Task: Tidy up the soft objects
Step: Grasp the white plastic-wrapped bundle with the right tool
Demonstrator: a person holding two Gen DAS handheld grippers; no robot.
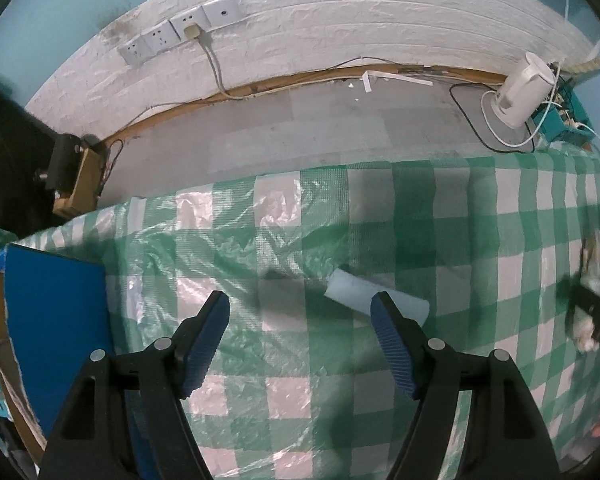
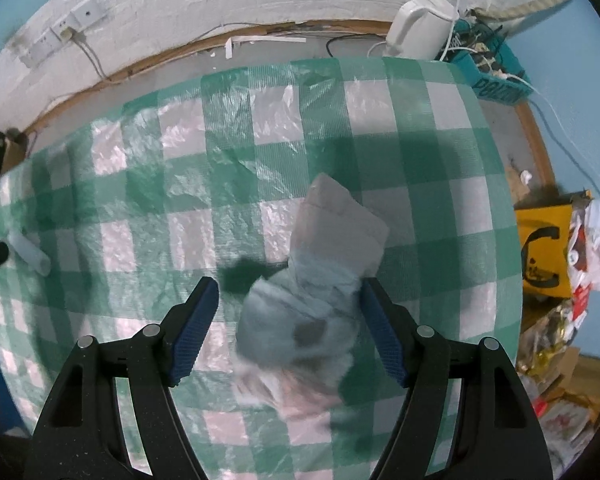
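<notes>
Hovering over the green-checked tablecloth (image 2: 420,120), pointed almost straight down, released and wide, clamped on nothing: so stood the right gripper (image 2: 288,292). Lay directly between its blue pads (image 2: 192,332), blurred, a bundle of soft cloth (image 2: 300,320), pale blue with a grey patch; long axis ran from 6 toward 1 o'clock, ending in a light grey folded piece (image 2: 340,216). Appeared just beside the right-hand pad, touch impossible to confirm through the blur. Judged the nearer tool for that bundle, a plain closing likely enough.

Held likewise released, empty, was the left gripper (image 1: 300,308). Rested just beyond its right finger, toward 1 o'clock, a small pale blue roll (image 1: 376,300), long axis from 10 to 4 o'clock, partly hidden behind that finger. Judged outside the span, so a shift toward 1 o'clock probably needed first. Stood farther off, at 1 o'clock on the floor, a white kettle (image 1: 520,88).
</notes>
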